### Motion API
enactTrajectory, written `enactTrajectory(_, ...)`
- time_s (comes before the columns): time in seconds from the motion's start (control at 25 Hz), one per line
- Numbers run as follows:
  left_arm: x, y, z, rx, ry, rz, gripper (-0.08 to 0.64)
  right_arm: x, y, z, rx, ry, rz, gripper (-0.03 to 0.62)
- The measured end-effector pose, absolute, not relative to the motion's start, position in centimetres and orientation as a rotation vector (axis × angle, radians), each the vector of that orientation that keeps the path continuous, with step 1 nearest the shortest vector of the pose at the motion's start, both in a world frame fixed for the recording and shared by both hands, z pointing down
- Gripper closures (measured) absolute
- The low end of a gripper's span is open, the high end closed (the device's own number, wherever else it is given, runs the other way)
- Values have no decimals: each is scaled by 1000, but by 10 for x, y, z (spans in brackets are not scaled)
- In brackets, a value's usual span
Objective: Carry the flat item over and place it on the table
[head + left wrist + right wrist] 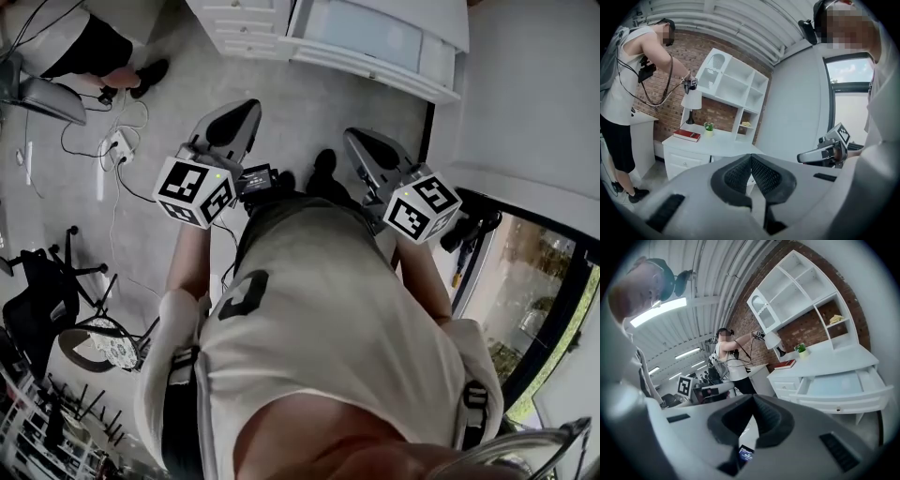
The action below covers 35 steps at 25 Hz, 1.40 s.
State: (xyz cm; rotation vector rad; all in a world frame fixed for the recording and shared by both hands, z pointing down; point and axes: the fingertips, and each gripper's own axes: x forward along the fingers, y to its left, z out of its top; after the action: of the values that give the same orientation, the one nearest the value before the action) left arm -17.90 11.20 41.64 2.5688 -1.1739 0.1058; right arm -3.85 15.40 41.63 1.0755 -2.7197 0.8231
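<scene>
Pale shirt (319, 309) fills the foreground. Past it, the left hand-held gripper (751, 161) and right hand-held gripper (752, 404) are both closed on nothing. The likely flat item, a red book (686, 135), lies on the white bench (726, 146) near the lamp (692, 101). Approach squarely, open the jaws early, and pinch its near edge level.

Even, bright light from ceiling strips (659, 310) and a window (848, 74); fisheye edges bend and darken.
</scene>
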Motion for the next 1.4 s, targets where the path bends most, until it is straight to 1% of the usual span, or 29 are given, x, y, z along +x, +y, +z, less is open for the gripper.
enactTrajectory(0.16, -171, 127, 426, 2562, -1088, 123, 540, -44, 169, 422, 1097, -2681, 834, 583)
enactTrajectory(0.52, -136, 137, 451, 2528, -997, 306, 540, -33, 170, 433, 1142, -2647, 855, 583)
enactTrajectory(0.88, -69, 125, 443, 2543, -952, 376, 540, 34, 164, 439, 1229, -2614, 994, 583)
enactTrajectory(1.08, -53, 113, 444, 2506, -943, 391, 540, 48, 163, 437, 1209, -2631, 982, 583)
enactTrajectory(1.4, -48, 97, 450, 2449, -972, 415, 540, 60, 149, 441, 1177, -2650, 995, 583)
